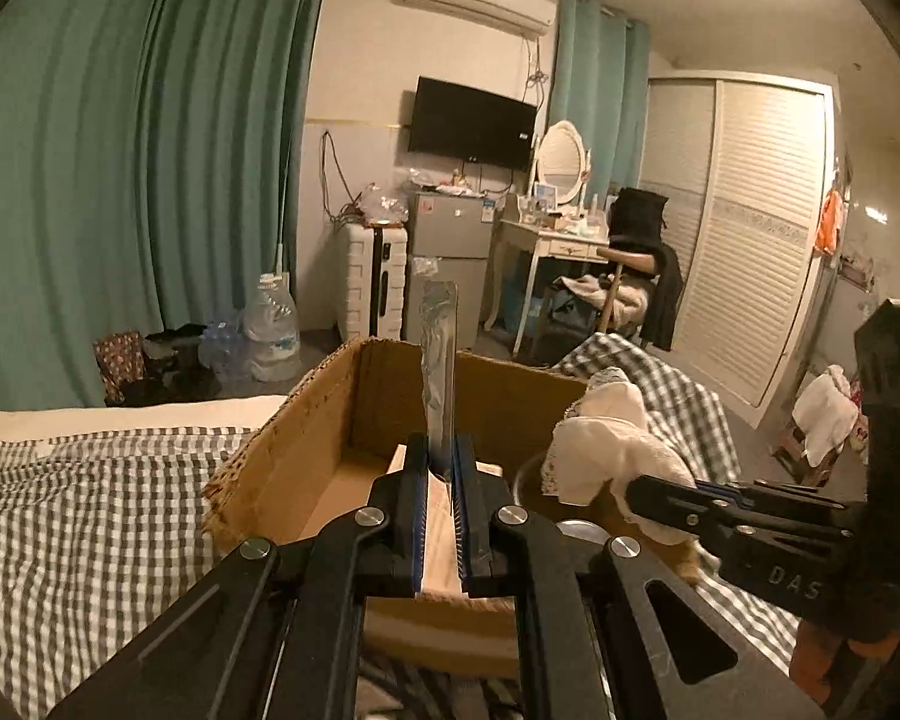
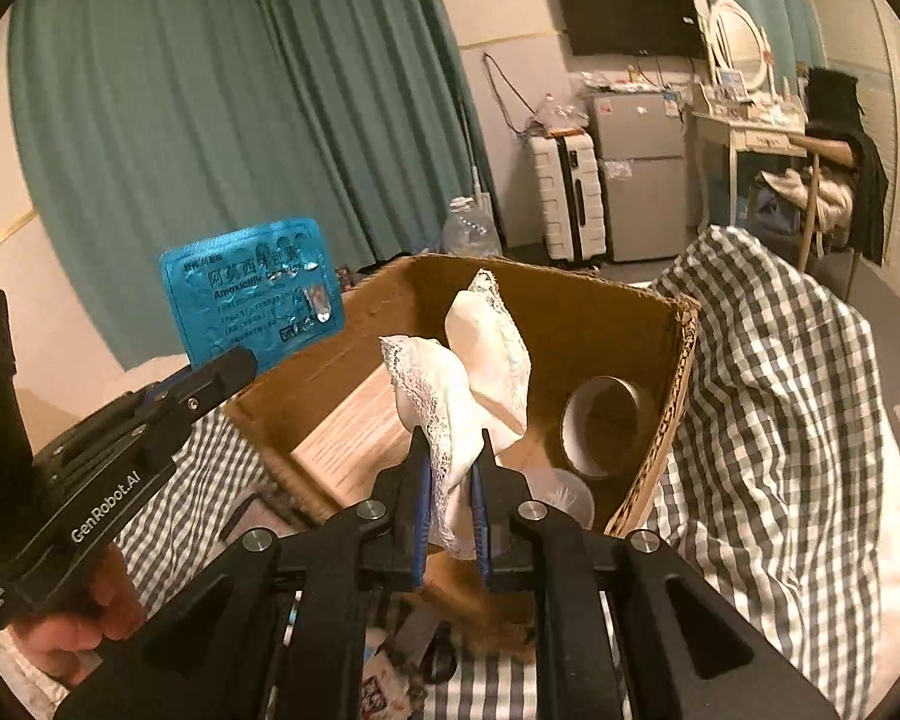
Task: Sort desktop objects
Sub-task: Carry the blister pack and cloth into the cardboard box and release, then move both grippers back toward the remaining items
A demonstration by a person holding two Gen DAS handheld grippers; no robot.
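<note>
From the left wrist camera we see our left gripper (image 1: 441, 480) pinching a blister pack (image 1: 440, 372) edge-on, so it shows as a thin silvery strip standing upright between the pressed-together fingers. It hangs above an open cardboard box (image 1: 330, 414) that sits on a grey-and-white checked bedspread (image 1: 90, 492). A light wooden board (image 1: 438, 546) lies on the box floor below the fingers. To the right, our right gripper (image 1: 636, 489) reaches in from the side, clamped on a white cloth (image 1: 606, 438) bunched at its tip, above the box's right edge.

From the right wrist camera we look along our right gripper (image 2: 450, 480), whose fingers are closed on the white lace-trimmed cloth (image 2: 450, 396); the cloth rises in two folds above the fingertips, over the cardboard box (image 2: 576, 312). Inside the box we see the wooden board (image 2: 354, 438), a roll of tape (image 2: 600, 426) leaning at the right wall, and a clear plastic cup (image 2: 561, 495) near the front corner. At the left, our left gripper (image 2: 240, 363), held by a hand (image 2: 78, 630), grips the lower corner of the blue blister pack (image 2: 252, 294), its printed face towards us, raised above the box's left rim.
</note>
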